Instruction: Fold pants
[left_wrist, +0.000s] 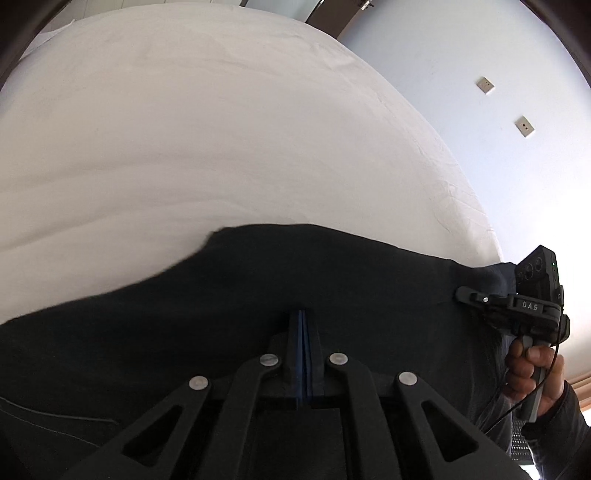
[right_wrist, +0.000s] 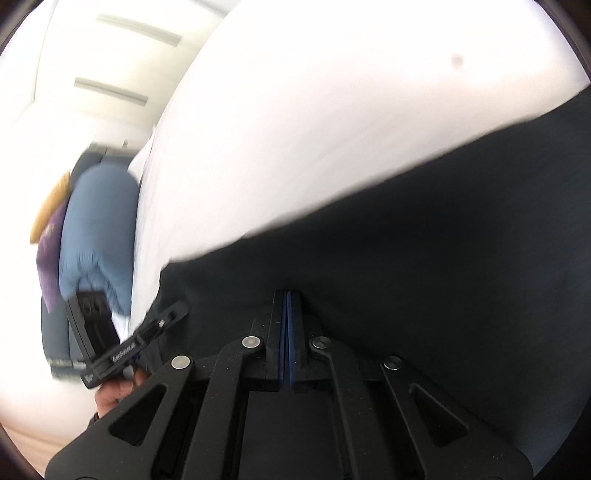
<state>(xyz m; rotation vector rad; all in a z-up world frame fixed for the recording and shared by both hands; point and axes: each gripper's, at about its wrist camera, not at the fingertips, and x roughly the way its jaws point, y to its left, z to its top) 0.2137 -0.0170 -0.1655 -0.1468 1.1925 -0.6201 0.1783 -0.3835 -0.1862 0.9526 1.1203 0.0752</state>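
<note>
- Our left gripper (left_wrist: 303, 314) is clenched, its blue pads pinching a fold of the dark pants (left_wrist: 221, 295).
- Our right gripper (right_wrist: 287, 295) is likewise clamped on the fabric; in the left wrist view it bites the cloth's right edge.
- We judge the two grips are spread apart to keep the edge taut for a fold.
- The pants lie along the near side of the white bed (left_wrist: 221, 129), which stretches bare beyond.
</note>
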